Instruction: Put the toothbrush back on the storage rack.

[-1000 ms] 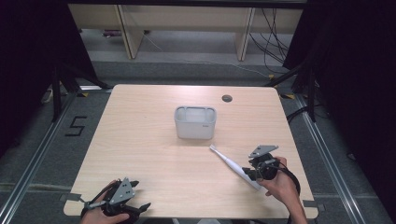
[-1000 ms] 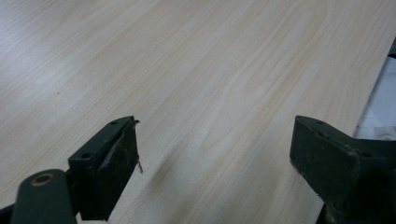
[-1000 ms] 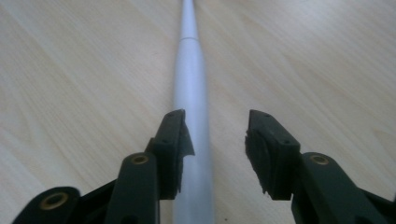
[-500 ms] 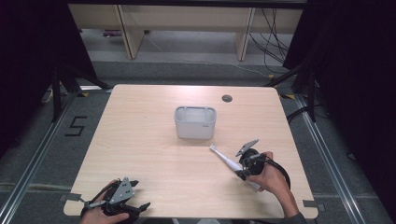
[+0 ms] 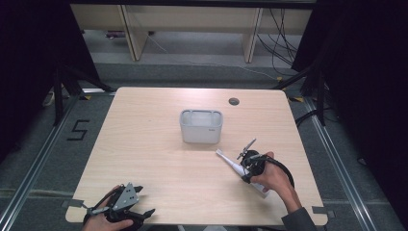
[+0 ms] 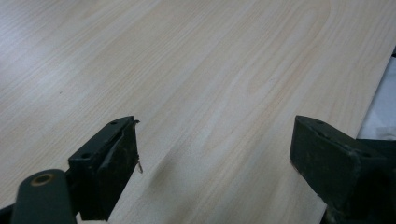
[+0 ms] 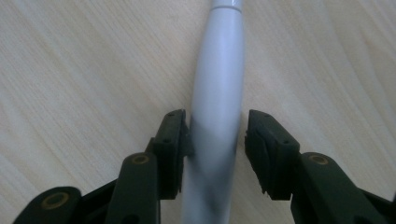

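so the white electric toothbrush point(image 5: 236, 168) is lying flat on the table point(image 5: 144, 144), right-hand side, brush head angled toward the white plastic bin point(image 5: 201, 126) sitting mid-table, a bit apart from it. The right gripper point(image 5: 247, 167) is down over the handle: in the right gripper view the toothbrush point(image 7: 218, 107) runs straight up between the two fingers point(image 7: 172, 140), the left one touching or nearly touching the handle, the other with a clear sliver of gap, so it's half open around it and not clamped; the fingers have just been closing in with the handle between them. The person's right hand point(image 5: 272, 177) covers the toothbrush's base end. Left gripper point(image 5: 120, 209) sits at the near left edge of the table, well away, fingers point(image 6: 112, 158) spread wide with nothing but bare wood between them. Small dark round hole point(image 5: 234, 101) near the far edge
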The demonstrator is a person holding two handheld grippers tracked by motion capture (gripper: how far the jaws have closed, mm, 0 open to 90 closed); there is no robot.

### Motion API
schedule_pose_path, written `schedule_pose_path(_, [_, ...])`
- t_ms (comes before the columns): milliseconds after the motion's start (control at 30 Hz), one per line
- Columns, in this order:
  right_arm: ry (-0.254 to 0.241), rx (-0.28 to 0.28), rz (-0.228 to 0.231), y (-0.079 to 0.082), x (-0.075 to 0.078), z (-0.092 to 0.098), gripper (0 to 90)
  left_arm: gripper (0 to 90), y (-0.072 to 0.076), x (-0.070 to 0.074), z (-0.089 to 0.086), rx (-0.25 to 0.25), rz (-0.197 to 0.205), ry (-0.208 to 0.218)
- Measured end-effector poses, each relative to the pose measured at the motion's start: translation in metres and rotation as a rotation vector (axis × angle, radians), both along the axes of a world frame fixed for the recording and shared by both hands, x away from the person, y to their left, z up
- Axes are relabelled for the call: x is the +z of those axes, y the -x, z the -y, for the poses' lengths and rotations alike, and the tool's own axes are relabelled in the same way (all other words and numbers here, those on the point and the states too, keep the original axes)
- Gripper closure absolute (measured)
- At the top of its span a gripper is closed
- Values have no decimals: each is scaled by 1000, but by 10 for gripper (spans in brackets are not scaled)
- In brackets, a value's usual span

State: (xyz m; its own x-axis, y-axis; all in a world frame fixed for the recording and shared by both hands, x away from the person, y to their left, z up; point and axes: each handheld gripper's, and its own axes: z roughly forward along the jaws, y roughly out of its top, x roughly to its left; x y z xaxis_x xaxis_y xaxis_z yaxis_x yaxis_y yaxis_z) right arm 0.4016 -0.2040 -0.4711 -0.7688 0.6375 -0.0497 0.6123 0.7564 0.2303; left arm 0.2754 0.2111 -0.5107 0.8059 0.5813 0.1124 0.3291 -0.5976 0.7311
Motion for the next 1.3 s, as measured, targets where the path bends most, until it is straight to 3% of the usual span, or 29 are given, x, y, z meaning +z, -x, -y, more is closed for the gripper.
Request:
schedule_pose_path(67, [8,11,-32,-4,-1,-1,590,148,0,1,0,1,-7,-1])
schedule_pose_path(133, [25,-12,-43,-6,-2,-3,595,148,0,1,0,0,-6,5])
schedule_pose_path(267, [34,7,-67,-11,-2,-6,612,148,0,0,0,2,-2,-6])
schedule_pose_path(333, [62,-6,-82,-13,-3,-8,628,147,0,0,0,-2,1,0])
schedule_pose_path(400, [87,36,-82,-16,-4,-9,644,148,0,0,1,5,-5,9])
schedule_pose_path(467, [97,13,-98,-16,-4,-12,654,148,0,0,0,-1,1,1])
schedule_pose_path(500, [110,46,-101,-19,-4,-11,659,147,0,0,0,-3,1,1])
schedule_pose_path(533, [112,16,-112,-18,-4,-13,660,147,0,0,0,3,-7,9])
schedule_pose_path(867, [177,27,-180,-25,-3,-24,663,147,0,1,0,-8,1,1])
schedule_pose_path(1033, [182,37,-195,-27,-3,-24,664,148,0,1,0,-12,-1,0])
schedule_pose_path(1300, [150,56,-173,-25,-3,-19,665,148,0,0,0,1,-4,9])
